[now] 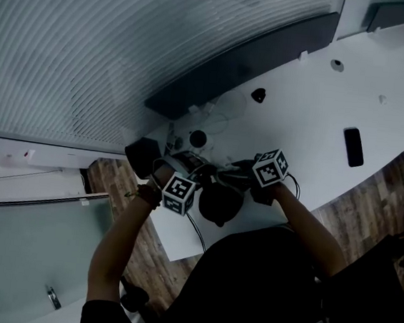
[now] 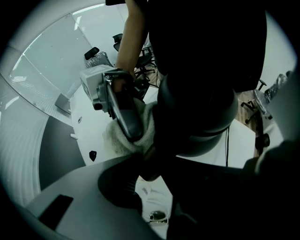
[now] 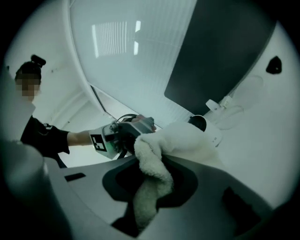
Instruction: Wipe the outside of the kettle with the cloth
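The left hand-held gripper (image 2: 152, 180) is clenched on a dark lower part of the black kettle (image 2: 197, 108). The kettle's rounded body bulges just beyond and above its jaws — which part it grips I cannot tell. The right hand-held gripper (image 3: 150, 185) grasps the white fleecy cloth (image 3: 183, 140): one fold hangs down between its jaws, and the rest spreads forward past their tips. Seen from the left hand-held gripper, the cloth is pressed against the kettle's side by the right one's dark jaw. In the head view the kettle sits between the two hand-held grippers, close against both, near the front edge of the white counter (image 1: 323, 105). A dark phone (image 1: 353, 146) lies flat on the counter — well to the right of the right hand-held gripper.
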### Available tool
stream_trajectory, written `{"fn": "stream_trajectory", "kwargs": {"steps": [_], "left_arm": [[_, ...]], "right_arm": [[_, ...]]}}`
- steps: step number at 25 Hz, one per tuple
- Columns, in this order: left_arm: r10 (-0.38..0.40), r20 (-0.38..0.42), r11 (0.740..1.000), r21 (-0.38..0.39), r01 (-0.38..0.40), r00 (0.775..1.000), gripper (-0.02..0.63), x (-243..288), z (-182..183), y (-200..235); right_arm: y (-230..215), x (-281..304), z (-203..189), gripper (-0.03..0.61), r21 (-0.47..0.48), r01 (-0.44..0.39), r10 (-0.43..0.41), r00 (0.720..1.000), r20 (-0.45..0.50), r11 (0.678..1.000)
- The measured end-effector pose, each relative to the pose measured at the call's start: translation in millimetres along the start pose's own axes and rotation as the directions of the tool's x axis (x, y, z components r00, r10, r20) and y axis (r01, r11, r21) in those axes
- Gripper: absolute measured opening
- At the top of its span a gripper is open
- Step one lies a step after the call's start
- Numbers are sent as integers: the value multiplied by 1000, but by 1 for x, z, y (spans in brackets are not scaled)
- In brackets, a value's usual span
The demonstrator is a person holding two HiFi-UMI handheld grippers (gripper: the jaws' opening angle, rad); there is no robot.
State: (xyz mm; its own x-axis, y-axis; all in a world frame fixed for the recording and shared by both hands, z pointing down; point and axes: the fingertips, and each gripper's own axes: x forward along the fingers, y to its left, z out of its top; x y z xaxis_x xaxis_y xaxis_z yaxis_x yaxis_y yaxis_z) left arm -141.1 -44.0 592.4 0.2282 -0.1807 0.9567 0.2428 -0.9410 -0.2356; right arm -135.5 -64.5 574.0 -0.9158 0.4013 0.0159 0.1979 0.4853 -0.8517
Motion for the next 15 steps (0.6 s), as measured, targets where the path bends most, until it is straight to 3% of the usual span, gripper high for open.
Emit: {"fn": "stream_trajectory", "kwargs": {"steps": [6,8,12,15], "left_arm": [[20,-15,1000,-7,-20,1000,129,1,3,1],[22,-18,1000,-11,-22,1000,128,0,2,1],[29,-36,999,-26,-30,999,129,3,-1,0],[31,-50,998,-47,-33,998,128,2,-4,-3]], "right_arm": [[29,-11,-5,74,-86,29,-29,1000,-5,996],[20,-13,-10,74,-86,90,-89,996,9,992],[-27,-22,-34,74,81,187,-191,981,42,979],[-68,-31,-62,74,216,265,-282,958,54,940]]}}
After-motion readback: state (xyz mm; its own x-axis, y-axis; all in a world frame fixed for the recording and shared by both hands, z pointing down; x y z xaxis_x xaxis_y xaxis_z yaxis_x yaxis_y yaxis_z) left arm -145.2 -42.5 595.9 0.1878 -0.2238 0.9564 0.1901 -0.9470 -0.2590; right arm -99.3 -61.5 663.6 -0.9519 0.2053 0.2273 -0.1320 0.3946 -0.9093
